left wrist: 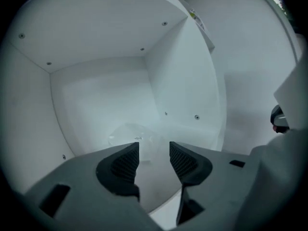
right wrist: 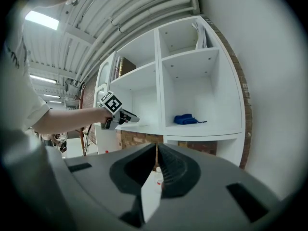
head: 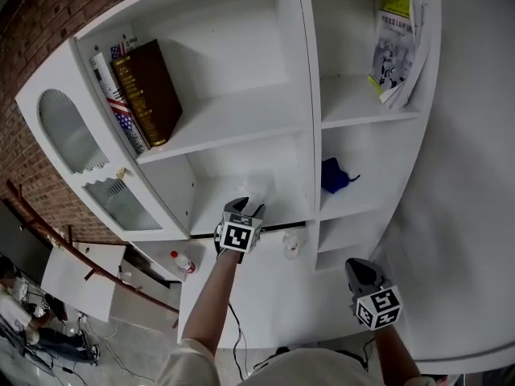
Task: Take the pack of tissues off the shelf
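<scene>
The pack of tissues is a pale, translucent white packet lying on the lower shelf of the left column of the white shelf unit. In the left gripper view the pack of tissues lies just beyond the fingertips, apart from them. My left gripper reaches into that compartment; its jaws stand open with nothing between the pads. My right gripper hangs low at the right, away from the shelf, and its jaws are shut on nothing. The right gripper view shows the left gripper at the shelf's edge.
A blue cloth lies in the compartment to the right. Books lean on the upper left shelf and magazines stand at the upper right. A glass-paned door hangs open at the left. A red-capped bottle stands below.
</scene>
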